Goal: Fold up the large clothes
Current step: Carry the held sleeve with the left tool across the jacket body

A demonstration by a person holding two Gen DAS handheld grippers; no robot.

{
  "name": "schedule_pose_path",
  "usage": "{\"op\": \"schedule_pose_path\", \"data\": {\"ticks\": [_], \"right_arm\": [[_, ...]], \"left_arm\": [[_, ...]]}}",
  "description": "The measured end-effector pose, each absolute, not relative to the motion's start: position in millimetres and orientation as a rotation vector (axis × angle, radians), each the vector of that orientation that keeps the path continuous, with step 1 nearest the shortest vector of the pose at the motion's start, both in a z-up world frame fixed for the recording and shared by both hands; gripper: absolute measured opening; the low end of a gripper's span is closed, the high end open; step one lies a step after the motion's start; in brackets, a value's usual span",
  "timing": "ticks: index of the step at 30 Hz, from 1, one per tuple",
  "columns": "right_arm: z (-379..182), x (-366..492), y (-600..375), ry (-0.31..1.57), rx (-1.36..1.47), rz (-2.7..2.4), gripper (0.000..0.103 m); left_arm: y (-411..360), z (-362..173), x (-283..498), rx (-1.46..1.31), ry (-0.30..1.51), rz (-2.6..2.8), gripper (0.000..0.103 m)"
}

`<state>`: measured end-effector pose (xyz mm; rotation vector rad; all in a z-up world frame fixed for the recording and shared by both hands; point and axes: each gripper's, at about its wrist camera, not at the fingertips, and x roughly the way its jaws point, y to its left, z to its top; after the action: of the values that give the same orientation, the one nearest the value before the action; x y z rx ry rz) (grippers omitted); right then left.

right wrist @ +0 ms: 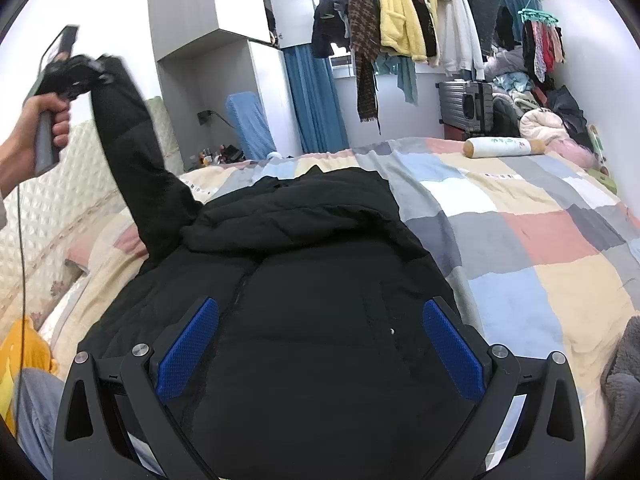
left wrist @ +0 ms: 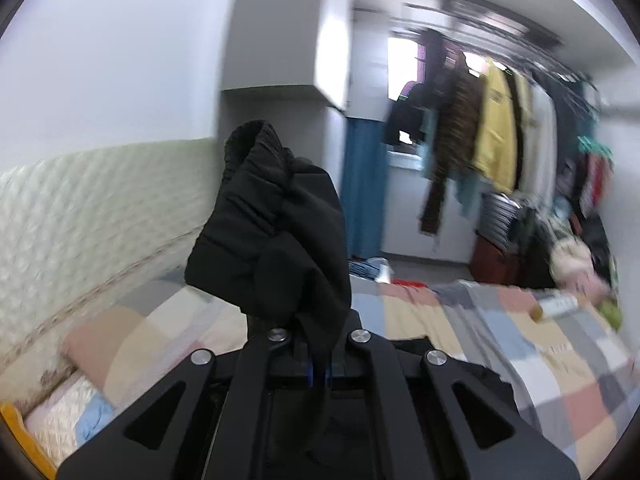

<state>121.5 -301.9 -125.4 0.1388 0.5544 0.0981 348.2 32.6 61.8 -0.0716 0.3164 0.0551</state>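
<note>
A black padded jacket (right wrist: 304,280) is found laid flat on the patchwork bedspread (right wrist: 520,240), its body spread beneath the right wrist camera. 1 sleeve (right wrist: 136,152) is raised well clear of the bed, its cuff (left wrist: 256,184) clamped in the left gripper (left wrist: 316,344), whose jaws are closed tight on the fabric. The right gripper (right wrist: 320,344) is held wide apart above the jacket body, with nothing between its 2 blue pads (right wrist: 188,352); contact with the cloth cannot be confirmed. The step in hand is judged to be the sleeve fold. The next move is expected to require the cuff to be carried across and lowered onto the jacket body, with the body possibly pinned by the right gripper. A clothes rail (right wrist: 420,12) and a suitcase (right wrist: 464,108) are noted beyond the bed.
</note>
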Motion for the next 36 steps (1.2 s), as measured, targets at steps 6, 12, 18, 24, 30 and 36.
{"op": "schedule_pose_path", "data": {"ticks": [6,12,18,24,30,36], "right_arm": [[-126,122,-315,0.558,0.157,0.091,0.103],[-132,128,-330,0.58,0.187,0.083,0.103],[-140,136,-342,0.607,0.207,0.083,0.103],[-147,145,-354,0.626,0.231,0.065,0.103],[-159,156,-357,0.665,0.246,0.075,0.103],[-168,166,-358,0.695,0.239,0.077,0.103]], "left_arm": [[-49,37,364,-0.015,0.349,-0.071,0.003],[-114,-5,382,-0.02,0.407,-0.17,0.003],[-170,-63,398,0.059,0.499,-0.229,0.003],[-209,-137,416,0.104,0.605,-0.271,0.003],[-235,-190,431,0.166,0.703,-0.262,0.003],[-240,-202,438,0.207,0.747,-0.261,0.004]]}}
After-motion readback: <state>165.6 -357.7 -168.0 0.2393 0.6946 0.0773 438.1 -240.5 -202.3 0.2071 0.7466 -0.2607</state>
